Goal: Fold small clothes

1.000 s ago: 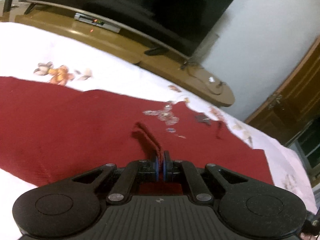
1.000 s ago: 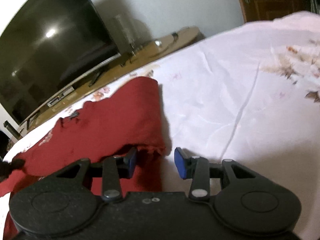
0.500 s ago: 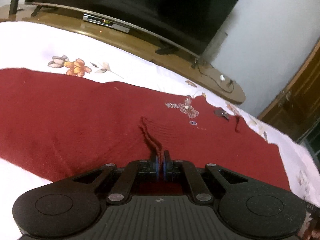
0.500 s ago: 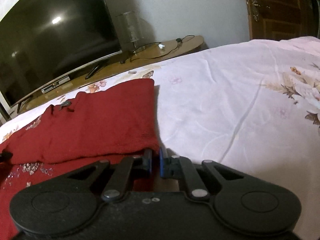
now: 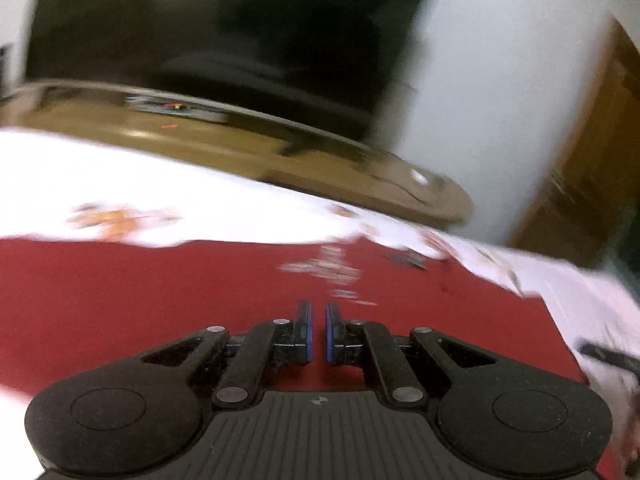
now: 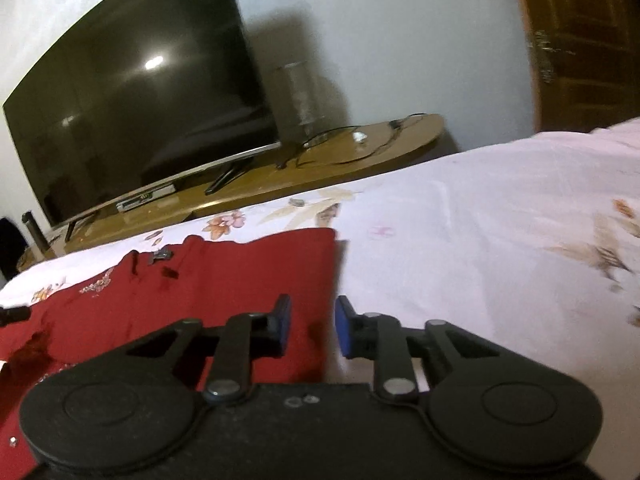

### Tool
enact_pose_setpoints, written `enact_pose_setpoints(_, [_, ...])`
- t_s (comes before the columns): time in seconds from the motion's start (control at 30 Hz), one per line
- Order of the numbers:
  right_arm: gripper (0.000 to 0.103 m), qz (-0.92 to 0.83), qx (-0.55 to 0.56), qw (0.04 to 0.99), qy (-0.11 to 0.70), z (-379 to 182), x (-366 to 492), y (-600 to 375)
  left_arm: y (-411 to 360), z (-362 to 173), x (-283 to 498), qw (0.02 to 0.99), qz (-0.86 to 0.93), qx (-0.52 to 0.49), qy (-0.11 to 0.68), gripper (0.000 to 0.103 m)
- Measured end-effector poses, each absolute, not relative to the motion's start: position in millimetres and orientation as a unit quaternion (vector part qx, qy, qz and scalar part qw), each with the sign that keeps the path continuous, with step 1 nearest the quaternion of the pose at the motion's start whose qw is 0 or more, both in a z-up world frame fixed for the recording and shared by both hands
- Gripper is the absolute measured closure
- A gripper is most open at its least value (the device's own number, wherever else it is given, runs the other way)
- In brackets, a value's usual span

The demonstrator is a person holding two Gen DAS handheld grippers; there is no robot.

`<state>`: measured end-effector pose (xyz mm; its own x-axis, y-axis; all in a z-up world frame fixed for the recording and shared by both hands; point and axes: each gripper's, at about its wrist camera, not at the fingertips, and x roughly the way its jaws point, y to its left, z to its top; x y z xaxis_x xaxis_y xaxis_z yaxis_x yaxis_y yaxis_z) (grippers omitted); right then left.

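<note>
A dark red garment [image 5: 140,300] with a sequin motif [image 5: 324,268] lies flat on the white floral bedsheet [image 5: 120,184]. My left gripper [image 5: 318,332] hovers over its near part, jaws a small gap apart and holding nothing; this view is motion-blurred. In the right wrist view the red garment [image 6: 224,280] lies folded, its right edge straight. My right gripper [image 6: 312,328] is open and empty over that right edge, one finger above the cloth, the other above the sheet [image 6: 480,240].
A large dark TV [image 6: 132,112] stands on a wooden stand [image 6: 320,168] beyond the bed's far edge, with a set-top box [image 6: 144,198] and cables. A wooden door [image 6: 580,40] is at the right. The other gripper's tip [image 6: 12,314] shows at the left edge.
Both grippers have let go of the red cloth and opened. The left has lifted and tilted up, blurring its view. The raised fold of cloth between its pads is gone.
</note>
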<state>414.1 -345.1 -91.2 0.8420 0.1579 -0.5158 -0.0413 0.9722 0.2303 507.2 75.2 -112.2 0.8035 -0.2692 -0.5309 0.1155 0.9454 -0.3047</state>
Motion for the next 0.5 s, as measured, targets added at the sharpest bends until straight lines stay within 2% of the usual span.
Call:
enact_pose_setpoints(0.03, [0.079,0.057,0.096,0.953,0.281,-96,423,-338,63,-117,515,0.937,-0.118,-0.119,0.306,0.099])
enact_pose_setpoints(0.1, [0.08,0.05,0.074,0.946,0.313,-112,441,-327,45,-138,529,0.933,-0.115,-0.08,0.333,0.078])
enact_pose_setpoints(0.17, [0.08,0.039,0.044,0.949,0.309,-116,444,-321,48,-143,526,0.939,-0.111,-0.08,0.315,0.077])
enact_pose_setpoints(0.23, [0.074,0.03,0.037,0.95,0.31,-107,446,-325,52,-134,519,0.95,-0.081,-0.068,0.293,0.077])
enact_pose_setpoints(0.3, [0.073,0.032,0.044,0.957,0.284,-98,447,-335,64,-128,518,0.958,-0.052,-0.067,0.274,0.077])
enact_pose_setpoints(0.5, [0.073,0.026,0.099,0.959,0.264,-91,488,-348,91,-142,531,0.948,0.0,-0.08,0.309,0.077])
